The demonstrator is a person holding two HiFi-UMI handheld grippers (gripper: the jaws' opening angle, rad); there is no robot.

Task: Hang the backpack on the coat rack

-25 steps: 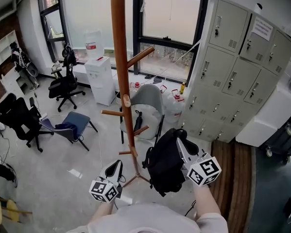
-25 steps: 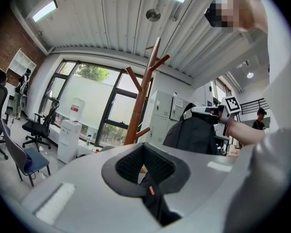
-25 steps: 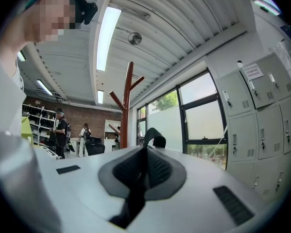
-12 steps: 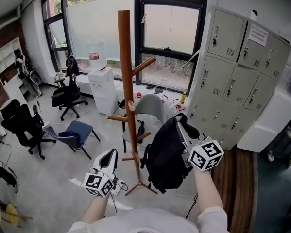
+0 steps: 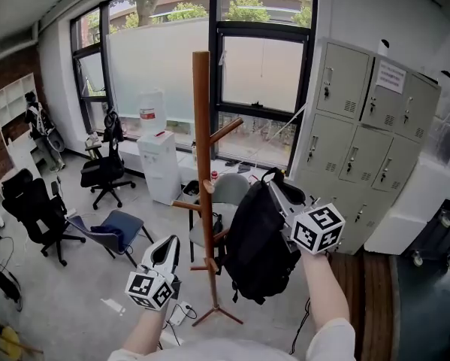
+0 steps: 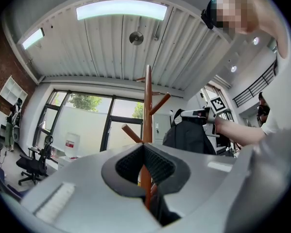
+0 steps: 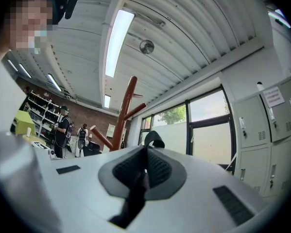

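Observation:
The wooden coat rack (image 5: 202, 141) stands on the floor in the middle of the head view, with pegs slanting off its pole. The black backpack (image 5: 258, 250) hangs in the air just right of the pole, beside the lower pegs. My right gripper (image 5: 273, 186) is shut on its top handle (image 7: 154, 139), whose loop sticks up past the jaws in the right gripper view. My left gripper (image 5: 170, 245) sits lower, left of the pole, shut with nothing in it. In the left gripper view the rack (image 6: 147, 101) rises straight ahead and the backpack (image 6: 189, 132) hangs to its right.
Grey lockers (image 5: 360, 141) line the right wall. A water dispenser (image 5: 155, 156) stands by the window. Black office chairs (image 5: 104, 164) and a blue chair (image 5: 112, 224) are at the left, and a grey chair (image 5: 228, 190) is just behind the rack. People (image 7: 62, 130) stand by a brick wall.
Both grippers have risen. The backpack has come up with the right gripper and now hangs higher beside the pole. The head view has tilted up.

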